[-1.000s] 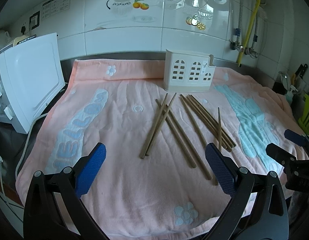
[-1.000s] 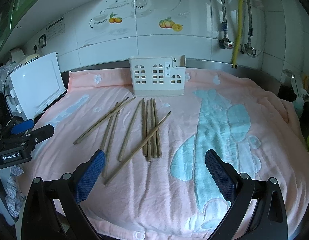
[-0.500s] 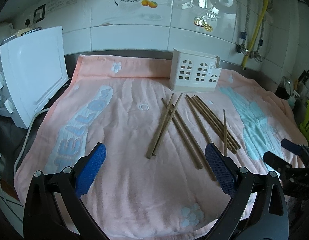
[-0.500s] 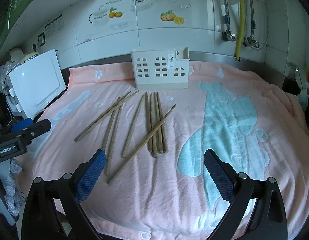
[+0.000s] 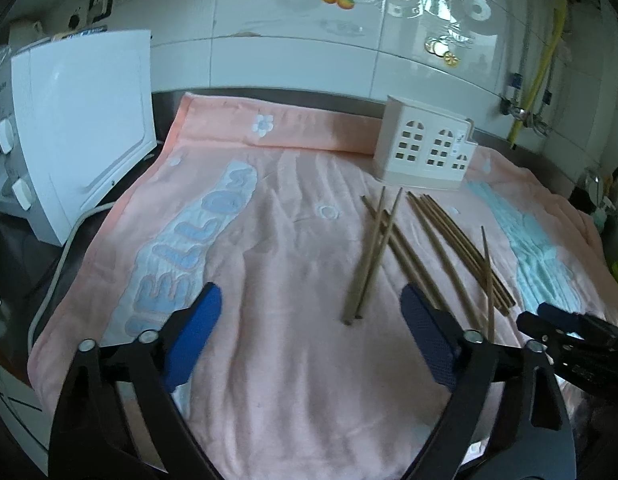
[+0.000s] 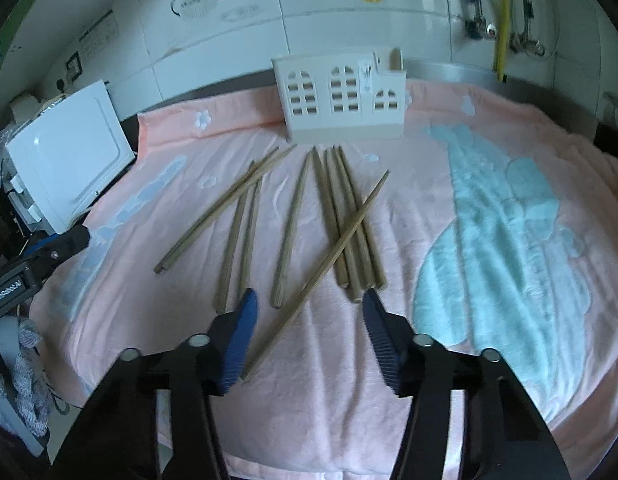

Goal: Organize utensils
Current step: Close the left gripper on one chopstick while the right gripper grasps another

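Chopsticks (image 6: 309, 220) loose on pink towel (image 6: 489, 420), below house-shaped holder (image 6: 341, 100) | my right gripper (image 6: 309, 332) lower than before, jaws just narrowing, half-open around one stick's near end, unpinched | left gripper (image 5: 309, 332) wide, empty | pickup imminent, I judge.

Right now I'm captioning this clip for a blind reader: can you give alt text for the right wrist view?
Nine loose brown wooden chopsticks lie on a pink towel, one crossing a bundle diagonally, before a cream house-shaped plastic utensil holder. The right gripper, blue-padded jaws just closing and gripping nothing, straddles that diagonal stick's near end.
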Demonstrator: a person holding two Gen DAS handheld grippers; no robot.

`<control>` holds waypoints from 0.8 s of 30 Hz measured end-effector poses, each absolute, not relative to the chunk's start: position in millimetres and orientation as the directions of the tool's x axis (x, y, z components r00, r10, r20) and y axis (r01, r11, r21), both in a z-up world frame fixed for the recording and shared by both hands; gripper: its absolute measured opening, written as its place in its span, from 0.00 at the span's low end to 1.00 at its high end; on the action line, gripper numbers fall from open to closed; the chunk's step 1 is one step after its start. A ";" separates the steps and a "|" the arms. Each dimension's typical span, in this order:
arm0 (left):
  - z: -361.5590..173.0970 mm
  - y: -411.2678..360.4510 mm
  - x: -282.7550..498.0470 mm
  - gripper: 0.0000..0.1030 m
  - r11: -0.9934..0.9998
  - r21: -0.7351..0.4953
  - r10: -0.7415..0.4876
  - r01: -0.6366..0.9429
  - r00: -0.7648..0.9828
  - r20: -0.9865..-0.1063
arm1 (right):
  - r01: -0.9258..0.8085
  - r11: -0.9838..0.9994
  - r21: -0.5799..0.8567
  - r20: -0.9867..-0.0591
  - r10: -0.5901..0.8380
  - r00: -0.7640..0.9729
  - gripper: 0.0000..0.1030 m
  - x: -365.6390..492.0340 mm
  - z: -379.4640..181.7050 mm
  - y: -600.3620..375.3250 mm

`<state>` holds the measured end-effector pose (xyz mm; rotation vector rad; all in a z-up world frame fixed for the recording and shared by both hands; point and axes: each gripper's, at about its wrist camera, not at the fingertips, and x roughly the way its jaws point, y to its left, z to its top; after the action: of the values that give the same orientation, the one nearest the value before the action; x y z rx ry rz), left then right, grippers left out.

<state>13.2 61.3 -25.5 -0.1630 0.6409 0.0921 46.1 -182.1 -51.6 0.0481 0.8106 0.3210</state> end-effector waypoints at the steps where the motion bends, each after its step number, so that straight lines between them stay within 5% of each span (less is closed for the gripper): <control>1: -26.5 62.9 13.8 0.77 0.983 -0.124 0.033 -0.135 0.797 -0.603 | -0.261 0.950 0.173 -0.711 0.303 0.635 0.40 48.2 -54.2 -180.9; 9: -42.3 76.7 23.1 0.58 0.980 -0.172 -0.030 -0.100 0.781 -0.624 | -0.207 0.952 0.224 -0.738 0.304 0.603 0.19 64.6 -69.6 -172.7; 20: -55.2 61.4 46.5 0.44 0.974 -0.220 -0.182 0.048 0.747 -0.639 | -0.143 0.956 0.258 -0.765 0.292 0.573 0.13 79.0 -83.0 -167.3; 24: -59.3 54.1 62.3 0.29 0.957 -0.268 -0.262 0.110 0.721 -0.642 | -0.140 0.957 0.254 -0.763 0.287 0.579 0.12 78.8 -83.5 -165.7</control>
<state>62.3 54.1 -59.3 -0.2173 0.7389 -0.2072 78.8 -165.7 -83.5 0.1735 0.9207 0.2511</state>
